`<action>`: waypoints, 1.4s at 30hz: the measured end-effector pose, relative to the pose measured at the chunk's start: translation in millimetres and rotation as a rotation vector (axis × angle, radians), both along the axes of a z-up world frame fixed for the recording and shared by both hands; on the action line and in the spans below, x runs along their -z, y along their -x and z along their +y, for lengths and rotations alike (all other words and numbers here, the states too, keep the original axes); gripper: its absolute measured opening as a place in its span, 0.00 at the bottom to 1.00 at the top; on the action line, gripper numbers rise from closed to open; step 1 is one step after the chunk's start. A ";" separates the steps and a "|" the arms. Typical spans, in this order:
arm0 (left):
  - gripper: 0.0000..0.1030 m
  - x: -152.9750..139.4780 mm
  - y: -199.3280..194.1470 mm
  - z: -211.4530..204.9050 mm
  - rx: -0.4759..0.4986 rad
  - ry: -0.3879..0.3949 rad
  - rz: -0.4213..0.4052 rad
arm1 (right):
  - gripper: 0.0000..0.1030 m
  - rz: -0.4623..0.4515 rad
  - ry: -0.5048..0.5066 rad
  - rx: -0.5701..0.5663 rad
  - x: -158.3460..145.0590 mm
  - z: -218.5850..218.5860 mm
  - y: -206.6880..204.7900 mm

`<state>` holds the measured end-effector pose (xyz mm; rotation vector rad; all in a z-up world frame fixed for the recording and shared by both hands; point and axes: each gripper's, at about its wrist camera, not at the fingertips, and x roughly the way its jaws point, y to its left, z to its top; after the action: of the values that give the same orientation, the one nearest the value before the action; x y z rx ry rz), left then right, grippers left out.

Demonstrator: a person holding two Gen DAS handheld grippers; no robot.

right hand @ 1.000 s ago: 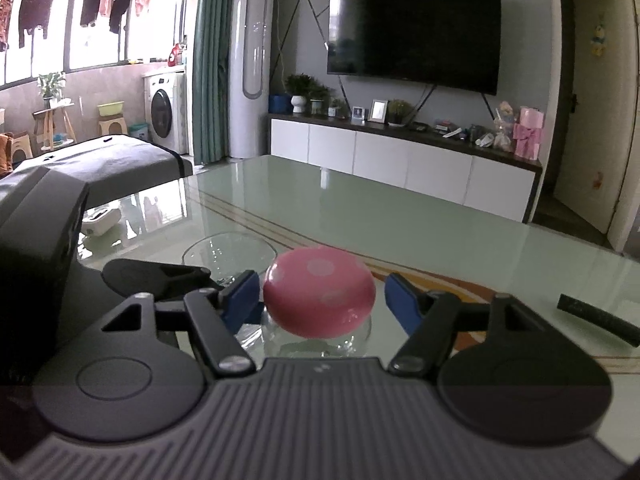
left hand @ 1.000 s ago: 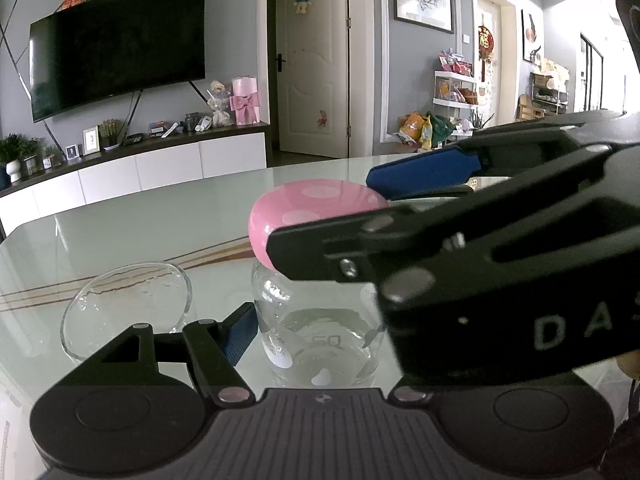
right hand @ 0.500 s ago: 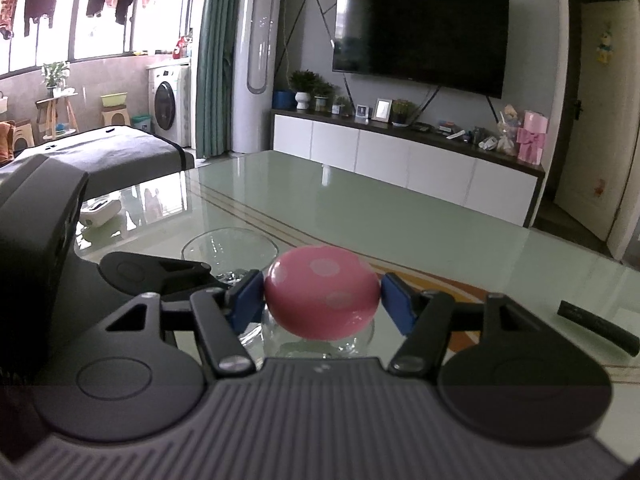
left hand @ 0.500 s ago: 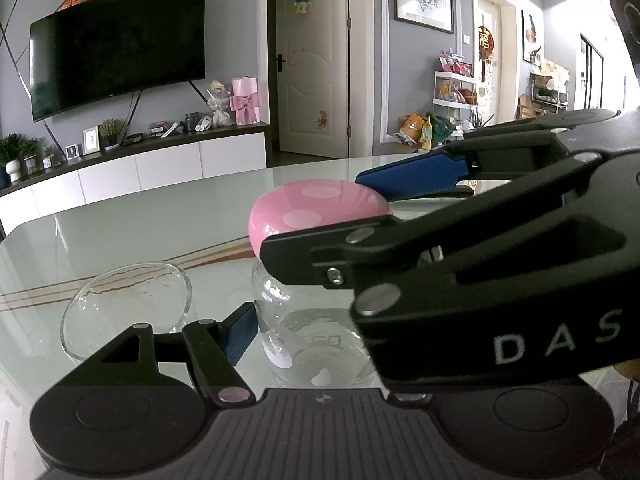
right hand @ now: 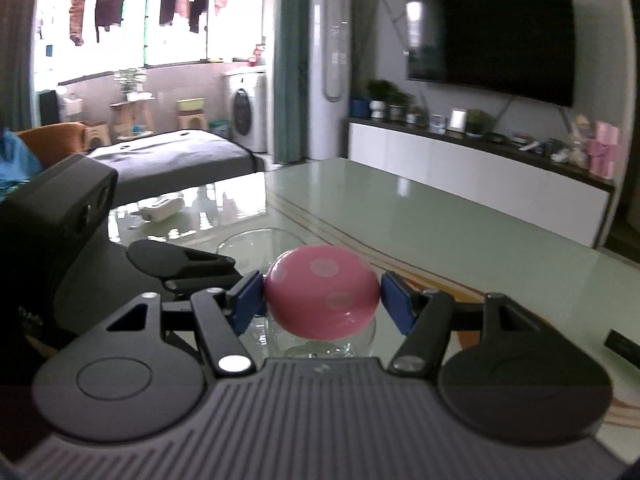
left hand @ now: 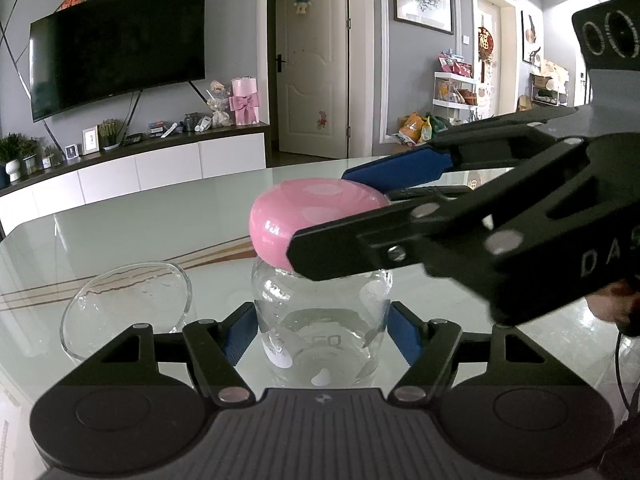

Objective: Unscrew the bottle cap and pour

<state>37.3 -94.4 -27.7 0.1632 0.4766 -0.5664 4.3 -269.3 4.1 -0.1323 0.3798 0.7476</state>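
Bottle (left hand: 320, 332), clear glass, is standing upright on the bench (left hand: 140, 232), and we are pinching its body in our left gripper (left hand: 320, 330). A second ago our right gripper (right hand: 322, 300) was flanking the pink cap (right hand: 322, 298) with gaps; now its blue pads are pressing both sides, so we are judging unscrewing can start. We are counting one bottle, one cap, one glass bowl (left hand: 124, 308) at nine o'clock of the bottle, two grippers.

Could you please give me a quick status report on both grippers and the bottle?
Left gripper shut on clear glass bottle. Right gripper shut on its pink dotted cap. Cap on. Nothing blocking.
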 end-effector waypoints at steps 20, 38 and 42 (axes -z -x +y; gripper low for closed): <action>0.72 -2.7 -8.7 2.3 -0.002 -0.001 0.000 | 0.62 0.005 -0.020 -0.086 -8.2 -13.4 -9.4; 0.72 1.9 -8.6 0.8 -0.007 0.000 -0.001 | 0.72 -0.072 -0.010 0.235 -3.4 12.5 24.0; 0.72 2.1 -8.5 0.6 -0.008 0.000 -0.001 | 0.72 -0.075 0.001 0.254 -0.2 25.0 25.8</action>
<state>45.9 -93.8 -29.8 0.1621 0.4762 -0.5588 -21.4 -244.3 4.3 -0.1100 0.3182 0.4907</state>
